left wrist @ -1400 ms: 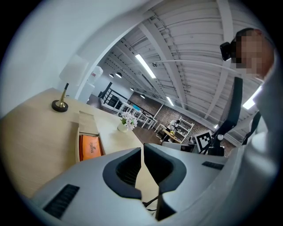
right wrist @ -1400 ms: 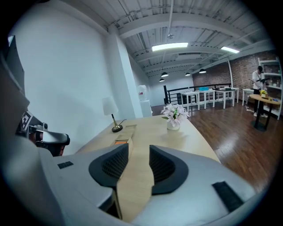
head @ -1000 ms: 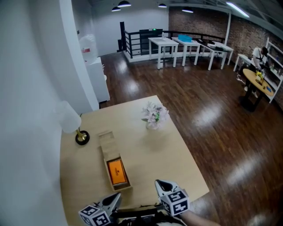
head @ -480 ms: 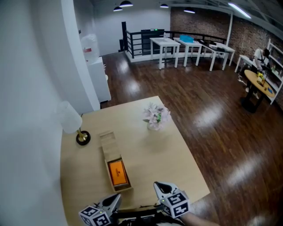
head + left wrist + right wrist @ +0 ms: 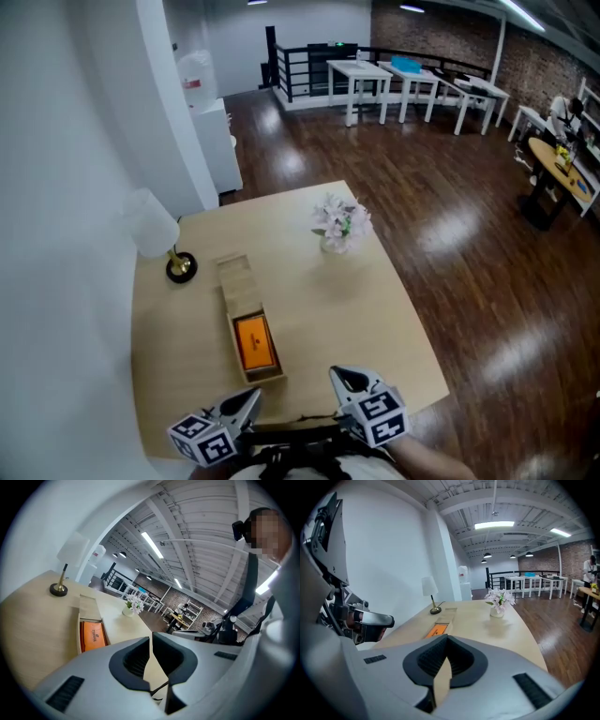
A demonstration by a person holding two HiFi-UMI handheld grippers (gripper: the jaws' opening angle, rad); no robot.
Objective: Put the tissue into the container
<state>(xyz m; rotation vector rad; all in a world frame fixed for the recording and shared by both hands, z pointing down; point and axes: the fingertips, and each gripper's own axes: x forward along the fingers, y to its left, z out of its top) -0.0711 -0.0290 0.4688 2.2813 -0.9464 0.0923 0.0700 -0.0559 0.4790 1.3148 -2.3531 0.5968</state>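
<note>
A long wooden container (image 5: 241,298) lies open on the light table (image 5: 319,309), its lid section at the far end. An orange tissue pack (image 5: 254,341) rests inside its near half, and shows as well in the left gripper view (image 5: 93,636) and the right gripper view (image 5: 436,631). My left gripper (image 5: 251,398) hovers at the table's near edge, just short of the container, jaws shut and empty (image 5: 151,639). My right gripper (image 5: 339,377) is beside it to the right, also shut with nothing between its jaws (image 5: 446,639).
A table lamp (image 5: 178,265) with a white shade stands at the far left by the white wall. A vase of pale flowers (image 5: 341,223) sits at the far right of the table. Dark wooden floor lies beyond the right edge, with white tables (image 5: 375,80) far back.
The head view has shifted a little, so the table sits slightly lower in the picture. Both grippers stay at the near edge, shut. The container and pack have not moved.
</note>
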